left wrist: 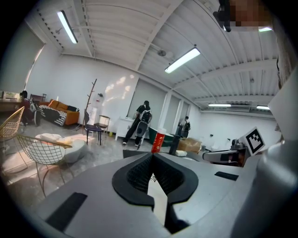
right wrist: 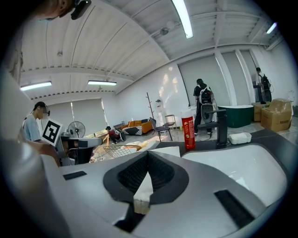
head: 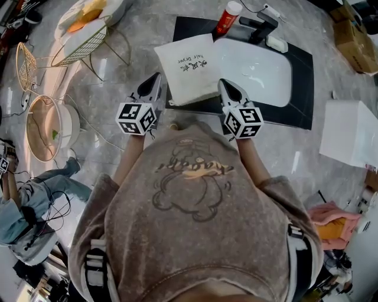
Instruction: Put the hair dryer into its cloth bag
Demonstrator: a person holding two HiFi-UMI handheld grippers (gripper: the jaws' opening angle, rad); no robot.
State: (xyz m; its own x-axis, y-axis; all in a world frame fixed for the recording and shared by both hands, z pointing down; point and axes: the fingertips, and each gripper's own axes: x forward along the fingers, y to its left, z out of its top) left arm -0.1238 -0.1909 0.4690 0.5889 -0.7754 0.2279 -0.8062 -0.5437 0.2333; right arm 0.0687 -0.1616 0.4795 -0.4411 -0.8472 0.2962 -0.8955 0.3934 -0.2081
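The bag point(head: 188, 69) lies on the left part of the counter point(head: 301, 88), with its right edge over the basin point(head: 260, 76) set in the counter beside it. Behind the basin stands a bottle point(head: 227, 17). Right of the bottle is a tap point(head: 263, 26), and a soap dish point(head: 276, 43) sits just right of the tap. The left gripper point(head: 157, 75) is at the bag's left edge and the right gripper point(head: 222, 82) at its right edge. A wire chair point(head: 82, 35) stands left of the counter and a box point(head: 354, 38) to its right.

Right tool point(right wrist: 147, 154) clamped on white cloth bag point(right wrist: 143, 189); red bottle point(right wrist: 188, 133) behind.
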